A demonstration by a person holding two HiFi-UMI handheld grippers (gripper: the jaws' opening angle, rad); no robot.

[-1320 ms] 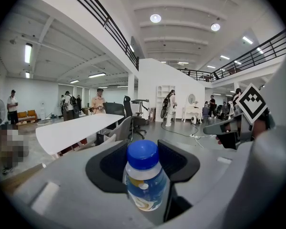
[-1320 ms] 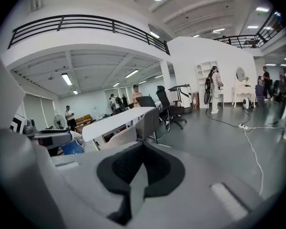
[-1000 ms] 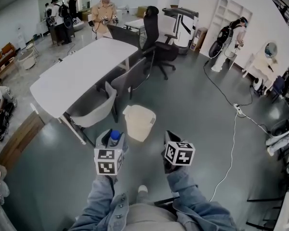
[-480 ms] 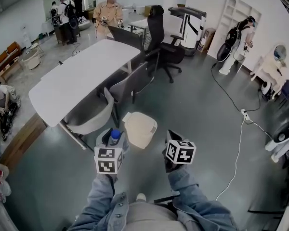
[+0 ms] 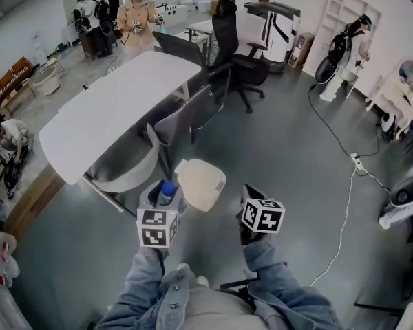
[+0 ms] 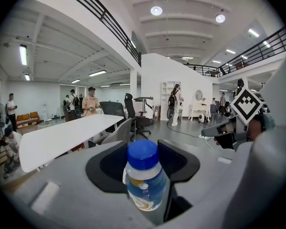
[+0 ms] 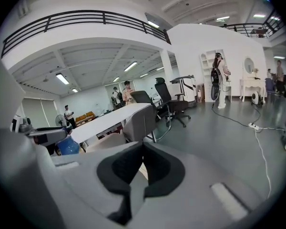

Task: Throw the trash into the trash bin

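Observation:
A clear plastic bottle with a blue cap stands upright between the jaws of my left gripper, which is shut on its body. The beige trash bin stands on the grey floor just ahead of both grippers, slightly right of the bottle. My right gripper is level with the left one, to the right of the bin. Its dark pads meet and hold nothing.
A long white table with grey chairs stands ahead on the left, close behind the bin. A black office chair is further back. A white cable runs over the floor at the right. People stand at the far end.
Both grippers and the head have moved forward across the floor. The bin and the table now lie closer and lower in the head view. The bottle stays in the left gripper.

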